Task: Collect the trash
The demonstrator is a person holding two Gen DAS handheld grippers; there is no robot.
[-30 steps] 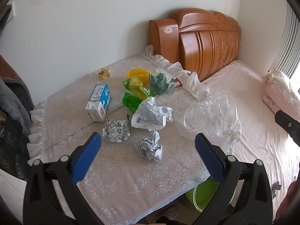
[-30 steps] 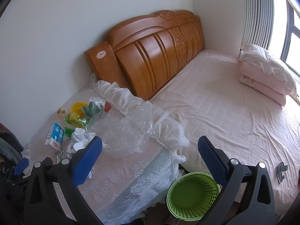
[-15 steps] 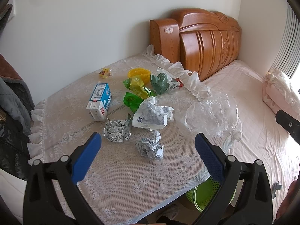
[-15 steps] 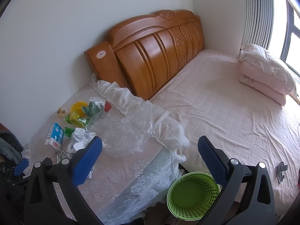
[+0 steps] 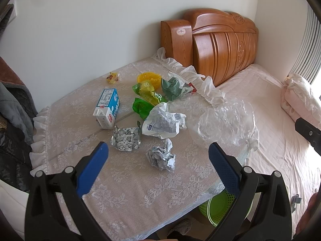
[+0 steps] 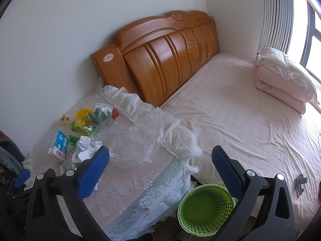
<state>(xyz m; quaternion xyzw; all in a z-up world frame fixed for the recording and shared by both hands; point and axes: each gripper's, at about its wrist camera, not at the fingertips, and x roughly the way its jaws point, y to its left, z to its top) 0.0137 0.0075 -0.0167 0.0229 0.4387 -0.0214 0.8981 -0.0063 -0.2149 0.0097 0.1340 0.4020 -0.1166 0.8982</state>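
Collection looks not yet begun: both the left gripper point(image 5: 158, 154) and right gripper point(image 6: 160, 159) hang spread and empty above the lace-covered table point(image 5: 140, 190), where the trash lies scattered, so next the left should drop onto the nearest crumpled wrapper point(image 5: 161, 157), then carry it to the green basket point(image 6: 206, 208)

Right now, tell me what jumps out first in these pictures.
A heap of trash covers the lace-covered table: a blue milk carton, green wrappers and a crumpled clear plastic bag at the bed-side edge. A green basket stands empty on the floor between table and bed.
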